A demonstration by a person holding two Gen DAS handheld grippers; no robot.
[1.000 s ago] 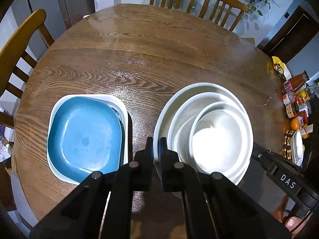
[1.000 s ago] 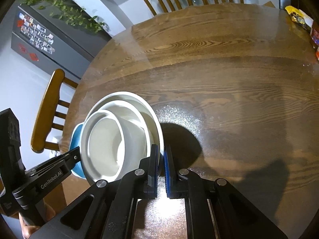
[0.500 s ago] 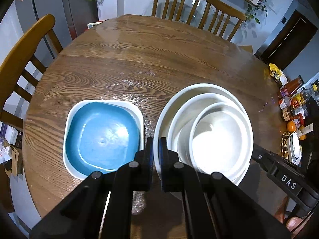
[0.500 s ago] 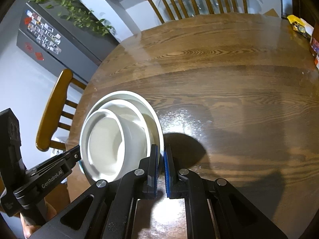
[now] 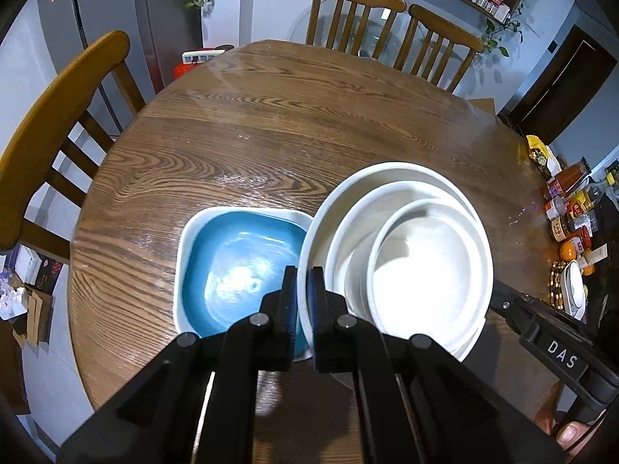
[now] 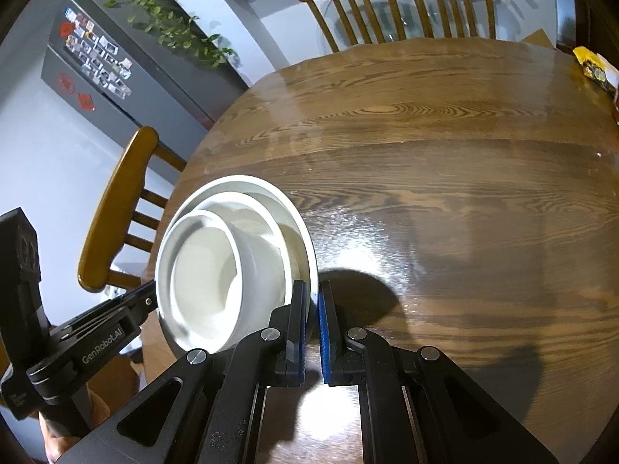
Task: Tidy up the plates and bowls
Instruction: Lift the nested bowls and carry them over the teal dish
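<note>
A large round white plate (image 5: pixel 387 168) carries two nested white bowls (image 5: pixel 425 270). My left gripper (image 5: pixel 303 276) is shut on the plate's left rim. My right gripper (image 6: pixel 313 290) is shut on the opposite rim of the same plate (image 6: pixel 247 182), and its arm shows in the left wrist view at the lower right. The stack hangs above the table, and its left edge overlaps a blue square plate (image 5: pixel 240 263) that lies inside a white square dish (image 5: pixel 181 255). In the right wrist view the bowls (image 6: pixel 209 270) hide the square dishes.
The round wooden table (image 5: pixel 271 116) has chairs (image 5: pixel 58 116) at the left and far sides. Jars, bottles and fruit (image 5: pixel 568 216) crowd its right edge. A dark fridge (image 6: pixel 96 77) stands behind. A person's thumb (image 5: pixel 572 433) shows at the bottom right.
Both grippers have lifted the white stack and carried it left. Its rim now overlaps the blue square plate, which earlier lay apart from it, and the table looks farther below.
</note>
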